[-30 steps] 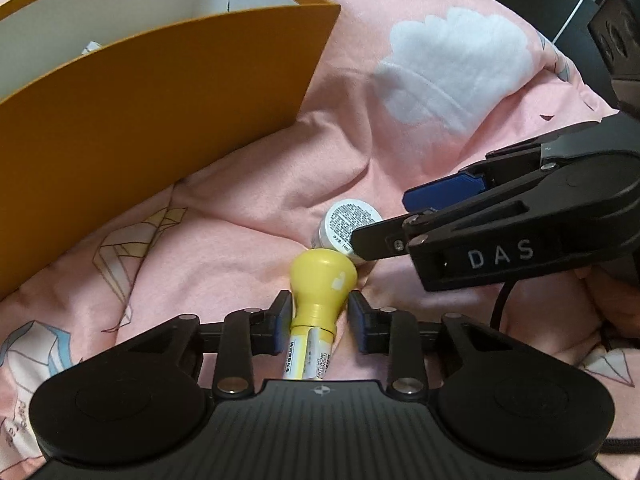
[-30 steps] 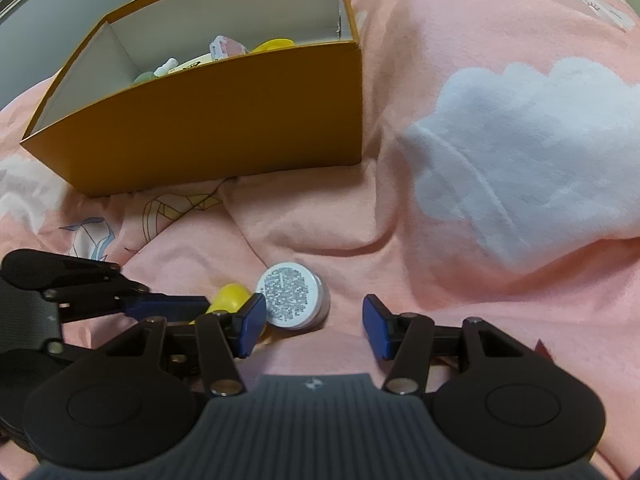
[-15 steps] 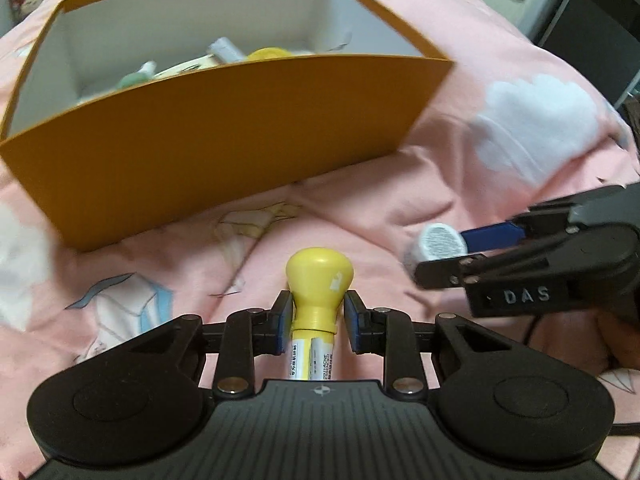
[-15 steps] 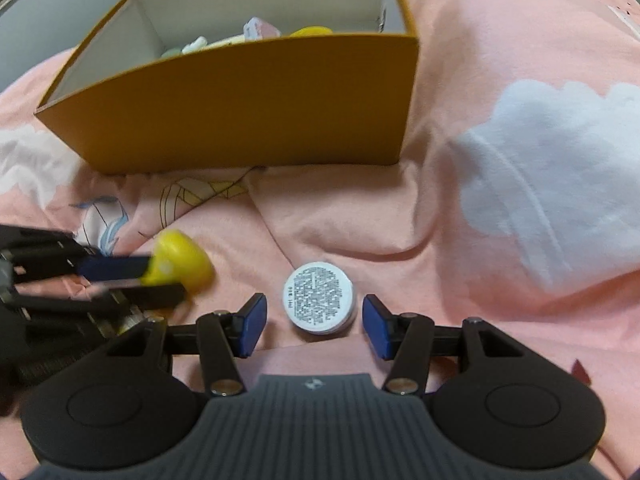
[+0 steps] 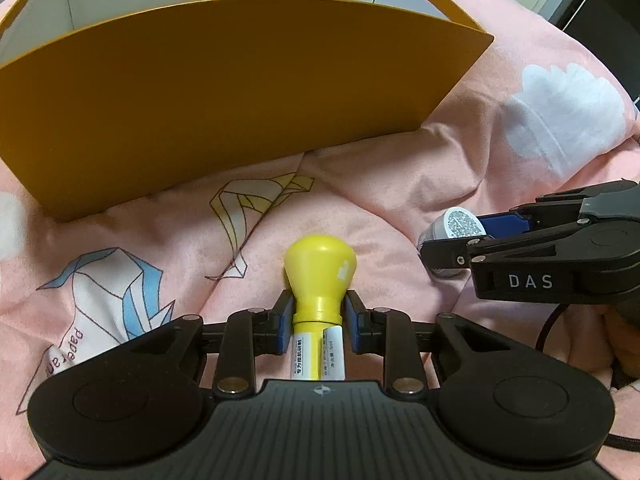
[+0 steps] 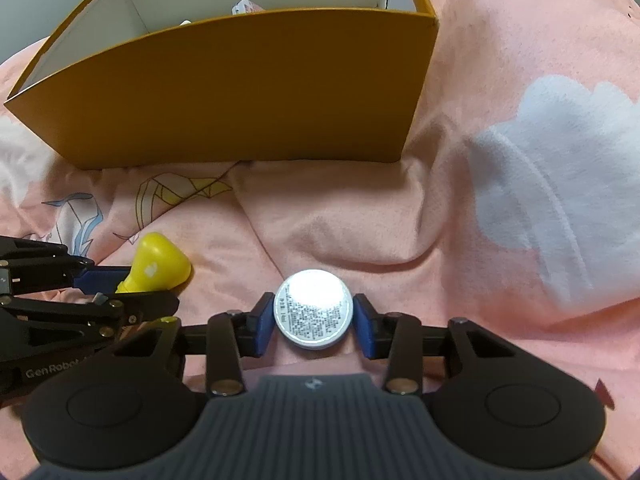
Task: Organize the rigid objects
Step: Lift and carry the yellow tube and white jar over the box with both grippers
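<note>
- Yellow-capped tube (image 5: 319,300), seen from the left wrist, sits upright between the pads of the left tool (image 5: 318,322), clenched at the neck under the bulb-shaped cap; it looks light, stiff and smooth, so the narrow neck is probably the safest hold, as the flare stops it slipping through
- Same view: the orange box (image 5: 224,96) stands just beyond on the pink bedspread (image 5: 400,184), its inside mostly hidden by the near wall; the right tool (image 5: 456,246) shows side-on at the right edge
- Right wrist view: the right tool (image 6: 313,318) is clamped across the small white jar (image 6: 313,309), pads on opposite sides of its round wall; the jar seems hard, light and a little slick, best held across its width
- Only this view shows a few items already inside the box (image 6: 240,92), and the left tool (image 6: 120,280) from the side with the yellow cap (image 6: 160,264) poking out
</note>
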